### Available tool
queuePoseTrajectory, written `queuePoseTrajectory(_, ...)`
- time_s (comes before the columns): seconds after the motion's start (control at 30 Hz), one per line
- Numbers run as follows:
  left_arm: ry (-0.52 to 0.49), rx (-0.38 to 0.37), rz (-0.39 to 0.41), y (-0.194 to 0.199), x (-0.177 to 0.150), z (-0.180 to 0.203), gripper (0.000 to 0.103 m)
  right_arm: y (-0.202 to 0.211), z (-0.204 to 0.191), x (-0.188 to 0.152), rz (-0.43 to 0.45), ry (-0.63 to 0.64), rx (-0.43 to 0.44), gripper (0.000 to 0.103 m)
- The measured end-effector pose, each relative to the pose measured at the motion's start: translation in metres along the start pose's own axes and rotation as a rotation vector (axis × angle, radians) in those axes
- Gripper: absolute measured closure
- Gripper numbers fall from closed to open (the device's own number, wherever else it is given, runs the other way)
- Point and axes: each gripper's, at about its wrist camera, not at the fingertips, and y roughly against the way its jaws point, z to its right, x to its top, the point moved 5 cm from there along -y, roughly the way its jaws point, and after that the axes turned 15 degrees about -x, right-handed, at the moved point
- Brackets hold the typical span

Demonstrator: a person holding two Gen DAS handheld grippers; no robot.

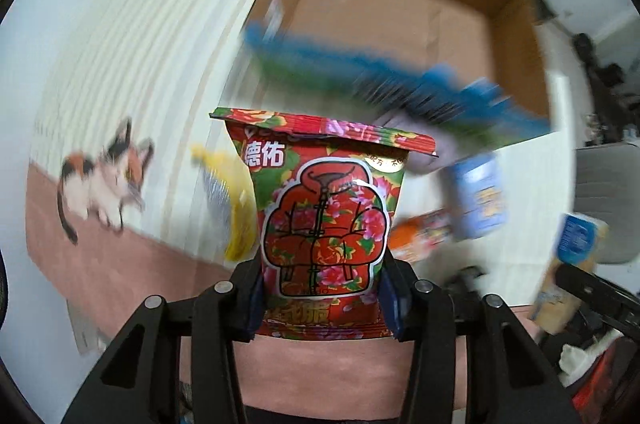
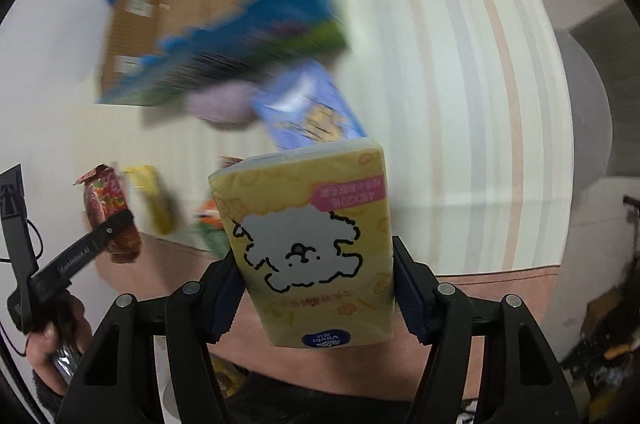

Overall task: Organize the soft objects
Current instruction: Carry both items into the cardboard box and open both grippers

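1. Left wrist view: the left gripper (image 1: pixel 322 304) has its black jaws and blue pads clamped on the lower sides of a glossy red floral plastic packet (image 1: pixel 326 216) printed with a padded jacket; its crimped top seal is bent flat at 12 o'clock.
2. Right wrist view: the right gripper (image 2: pixel 318 298) pinches a soft yellow film-wrapped tissue pack (image 2: pixel 308 244) bearing a fluffy white dog drawing, held upside down, with its rounded corners bulging.
3. Below both lies a cream cloth with ribbed pastel stripes (image 2: pixel 460 83) and a salmon-pink border, printed with a calico cat (image 1: pixel 104 179) at 9 o'clock in the left view.
4. An open brown corrugated cardboard box (image 1: pixel 400 3) sits at 12 to 1 o'clock, its inside bare where visible.
5. A blurred blue-and-green flat packet (image 1: pixel 400 87) lies across the box's near edge, partly blocking the way into it.
6. Around it: a yellow packet (image 1: pixel 236 199) at 9 o'clock beside the held one, a pale blue pack (image 1: pixel 480 195) and an orange packet (image 1: pixel 420 236) at 3 o'clock, and a lilac soft lump (image 2: pixel 218 103), too blurred to identify.
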Motion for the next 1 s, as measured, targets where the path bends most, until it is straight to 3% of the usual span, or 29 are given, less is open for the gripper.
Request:
queuePoseTrajectory(0.13, -0.075, -0.087, 0.009, 0.024, 0.057, 0.029, 0.060, 0.052, -0.030, 0.034, 0.069, 0.025, 0.041, 0.034)
queuePoseTrajectory(0.27, -0.126, -0.112, -0.003, 0.046, 0.138, 0.029, 0.060, 0.070, -0.064, 0.083, 0.118, 0.019, 0.024, 0.034)
queuePoseTrajectory(0.4, -0.091, -0.184, -0.093, 0.005, 0.208, 0.017, 0.060, 0.043, -0.088, 0.155, 0.106, -0.017, 0.000, 0.034)
queuePoseTrajectory(0.63, -0.063, -0.231, -0.237, -0.069, 0.292, 0.017, 0.060, -0.028, -0.101, 0.250, 0.062, -0.046, -0.086, 0.034)
queuePoseTrajectory(0.73, -0.059, -0.232, -0.284, -0.100, 0.310, 0.015, 0.060, -0.052, -0.102, 0.272, 0.037, -0.052, -0.105, 0.034)
queuePoseTrajectory(0.9, -0.073, -0.253, -0.363, -0.133, 0.313, 0.026, 0.060, -0.073, -0.105, 0.291, 0.008, -0.036, -0.138, 0.034)
queuePoseTrajectory(1.0, -0.096, -0.227, -0.374, -0.144, 0.314, 0.027, 0.060, -0.085, -0.106, 0.299, -0.005, -0.019, -0.163, 0.034)
